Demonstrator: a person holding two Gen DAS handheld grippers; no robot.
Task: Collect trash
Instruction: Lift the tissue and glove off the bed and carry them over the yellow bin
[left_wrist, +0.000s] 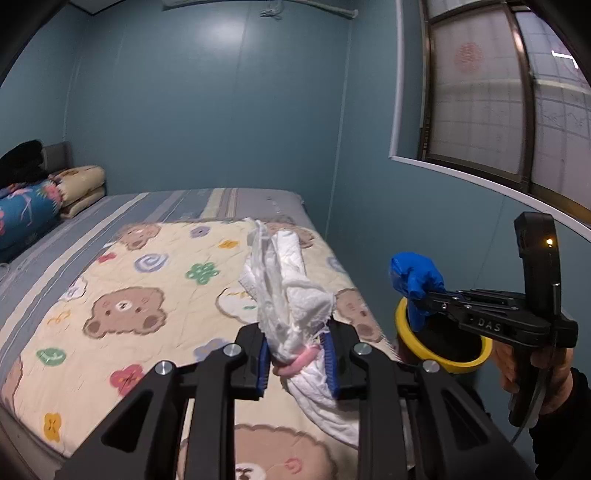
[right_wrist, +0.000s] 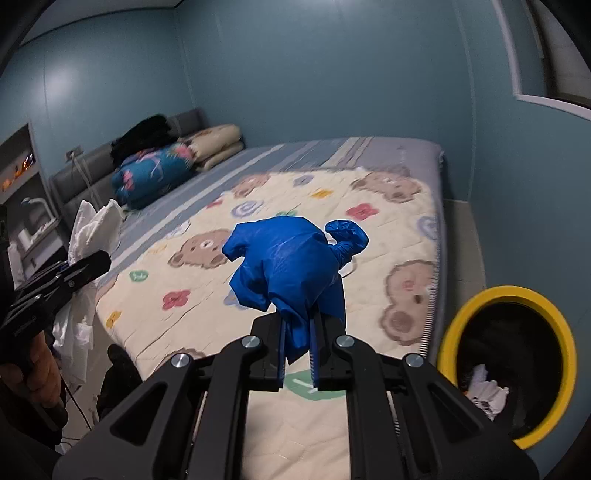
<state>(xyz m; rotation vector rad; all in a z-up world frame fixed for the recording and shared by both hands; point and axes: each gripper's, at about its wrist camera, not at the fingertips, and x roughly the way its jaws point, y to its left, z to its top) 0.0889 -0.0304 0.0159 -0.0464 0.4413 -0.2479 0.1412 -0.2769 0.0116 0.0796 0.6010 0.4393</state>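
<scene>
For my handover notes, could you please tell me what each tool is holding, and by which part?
Left tool: white crumpled cloth, pinched at its lower bunched part. Right tool: blue glove, pinched at its lower end.

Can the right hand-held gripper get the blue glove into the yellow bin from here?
Probably yes. The right hand-held gripper is shut on the blue glove, and the yellow-rimmed bin stands open beside the bed with nothing across its mouth; some trash already lies inside.

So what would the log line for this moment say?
left fingers: holding white tissue wad | right fingers: holding blue glove | yellow-rimmed bin: beside bed
</scene>
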